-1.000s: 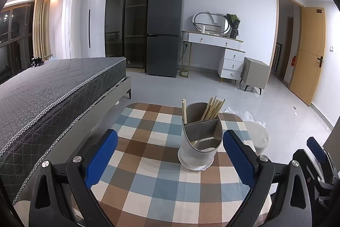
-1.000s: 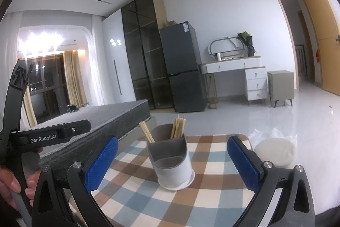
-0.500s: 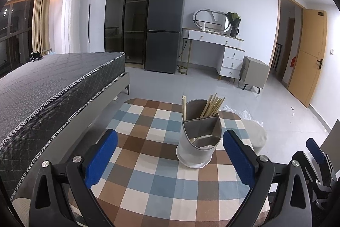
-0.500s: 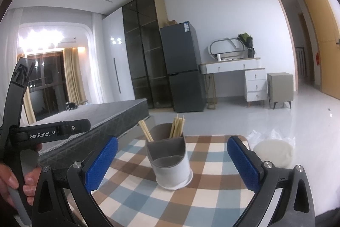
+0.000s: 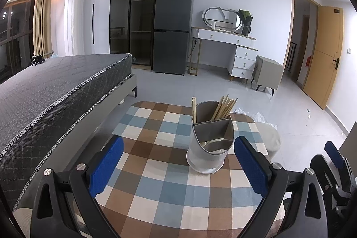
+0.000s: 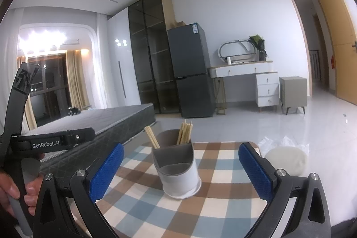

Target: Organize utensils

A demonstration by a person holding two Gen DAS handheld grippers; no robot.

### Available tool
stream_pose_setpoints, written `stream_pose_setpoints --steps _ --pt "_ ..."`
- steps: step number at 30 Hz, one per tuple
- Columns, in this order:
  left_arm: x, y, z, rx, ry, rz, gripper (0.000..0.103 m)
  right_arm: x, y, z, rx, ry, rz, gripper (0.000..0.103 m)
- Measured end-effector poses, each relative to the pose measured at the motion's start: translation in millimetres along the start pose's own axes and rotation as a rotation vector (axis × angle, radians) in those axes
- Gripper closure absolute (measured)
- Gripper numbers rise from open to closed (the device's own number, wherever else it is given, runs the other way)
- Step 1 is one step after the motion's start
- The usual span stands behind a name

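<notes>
Both my grippers, left gripper (image 5: 178, 162) and right gripper (image 6: 181, 168), hang spread and empty before the utensil holder (image 5: 208, 144); chopsticks (image 5: 224, 107) seem sorted, so I'd withdraw without nudging it.

The near edge of the counter (image 5: 178, 211) is being cut off by the picture's bottom edge. The utensil holder's (image 5: 208, 144) front compartment contents are being shadowed beyond telling. The hand (image 6: 13, 193) is being cropped at the left edge.
</notes>
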State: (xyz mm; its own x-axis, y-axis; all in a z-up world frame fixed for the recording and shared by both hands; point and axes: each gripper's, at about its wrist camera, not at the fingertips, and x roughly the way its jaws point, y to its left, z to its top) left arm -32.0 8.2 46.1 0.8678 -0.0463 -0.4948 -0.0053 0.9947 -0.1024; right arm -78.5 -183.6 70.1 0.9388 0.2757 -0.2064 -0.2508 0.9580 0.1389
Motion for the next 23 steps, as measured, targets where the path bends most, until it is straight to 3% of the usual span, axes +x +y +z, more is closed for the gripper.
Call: stream_pose_setpoints --steps 23 --pt "-1.9 0.3 0.2 -0.001 -0.011 0.001 0.006 0.7 1.5 -0.1 -0.006 0.006 0.002 0.000"
